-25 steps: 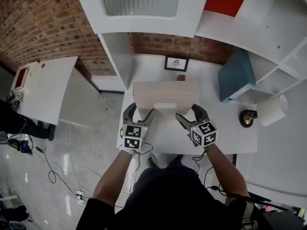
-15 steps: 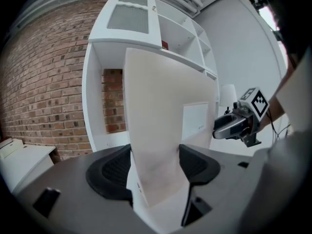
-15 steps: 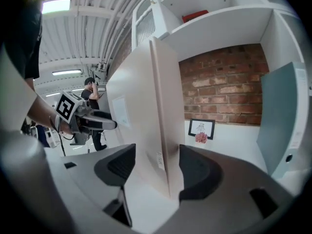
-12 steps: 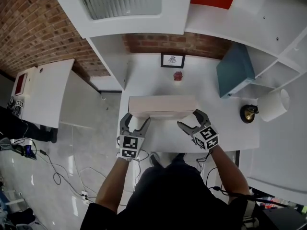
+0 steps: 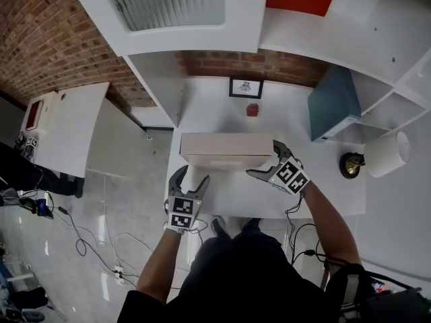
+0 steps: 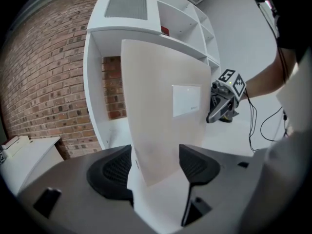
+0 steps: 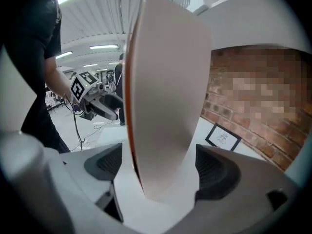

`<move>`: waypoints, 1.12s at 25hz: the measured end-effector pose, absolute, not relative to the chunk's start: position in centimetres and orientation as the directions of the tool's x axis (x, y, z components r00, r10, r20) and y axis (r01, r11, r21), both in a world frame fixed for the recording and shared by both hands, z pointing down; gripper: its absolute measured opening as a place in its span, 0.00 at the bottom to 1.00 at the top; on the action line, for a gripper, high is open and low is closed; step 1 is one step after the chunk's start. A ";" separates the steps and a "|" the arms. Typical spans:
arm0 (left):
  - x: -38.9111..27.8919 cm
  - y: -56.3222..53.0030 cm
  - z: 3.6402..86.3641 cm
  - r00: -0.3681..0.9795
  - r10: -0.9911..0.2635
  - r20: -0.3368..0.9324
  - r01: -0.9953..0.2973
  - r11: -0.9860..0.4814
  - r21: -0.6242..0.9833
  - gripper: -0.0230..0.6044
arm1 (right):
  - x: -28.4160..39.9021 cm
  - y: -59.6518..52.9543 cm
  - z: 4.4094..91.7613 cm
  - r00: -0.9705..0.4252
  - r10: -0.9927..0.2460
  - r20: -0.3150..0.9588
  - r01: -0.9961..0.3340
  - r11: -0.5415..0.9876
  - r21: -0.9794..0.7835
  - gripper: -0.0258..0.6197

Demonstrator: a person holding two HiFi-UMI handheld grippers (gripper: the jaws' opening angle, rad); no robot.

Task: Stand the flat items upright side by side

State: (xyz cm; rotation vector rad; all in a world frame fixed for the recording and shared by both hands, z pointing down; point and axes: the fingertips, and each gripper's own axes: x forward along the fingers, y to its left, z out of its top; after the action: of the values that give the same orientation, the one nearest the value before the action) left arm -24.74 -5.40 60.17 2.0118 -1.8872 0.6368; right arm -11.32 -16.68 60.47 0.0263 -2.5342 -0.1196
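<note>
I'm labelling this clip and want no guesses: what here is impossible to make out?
- Print on the white label of the beige box: left gripper view, too small.
- Drawing in the framed picture: head view, too small.
- What the small red object is: head view, too small.
- Whether the orange edge is a second item: right gripper view, the box hides the rest.

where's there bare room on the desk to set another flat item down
Bare desk lies behind the beige box, up to the framed picture and red object, and rightward toward the teal case. Crowded in front: left gripper, and right gripper, its jaws just opened round the box's end.
</note>
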 end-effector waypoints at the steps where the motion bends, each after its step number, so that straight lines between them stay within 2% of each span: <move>1: -24.7 -5.0 60.5 0.036 -0.851 0.524 -0.994 -0.082 -0.066 0.52 | -11.6 -16.6 60.7 -0.823 -0.035 0.567 0.018 0.996 0.087 0.75; 3: -24.6 -4.5 61.0 0.041 -0.844 0.535 -0.995 -0.081 -0.052 0.52 | -11.9 -16.4 61.1 -0.822 -0.009 0.570 0.039 0.997 0.072 0.74; 6: -24.5 -4.2 61.2 0.048 -0.840 0.540 -0.995 -0.086 -0.045 0.52 | -11.8 -16.4 61.1 -0.824 -0.014 0.567 0.029 0.997 0.066 0.60; 13: -23.9 -4.4 61.7 0.086 -0.833 0.547 -0.993 -0.116 -0.021 0.52 | -10.6 -16.1 60.6 -0.816 -0.109 0.567 -0.074 0.994 0.085 0.56; 20: -22.5 -5.0 62.2 0.187 -0.809 0.558 -0.977 -0.214 0.017 0.52 | -5.5 -17.5 59.3 -0.733 -0.364 0.575 -0.379 0.920 0.100 0.56; 28: -19.9 -7.3 60.8 0.304 -0.799 0.518 -0.937 -0.348 0.014 0.52 | 4.8 -20.5 59.7 -0.513 -0.622 0.592 -0.705 0.699 0.124 0.56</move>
State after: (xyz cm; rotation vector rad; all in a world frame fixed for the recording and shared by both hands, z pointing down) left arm -19.87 -7.25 60.78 2.2632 -1.5674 0.6203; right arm 4.82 -20.49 59.65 1.0093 -2.2883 0.1745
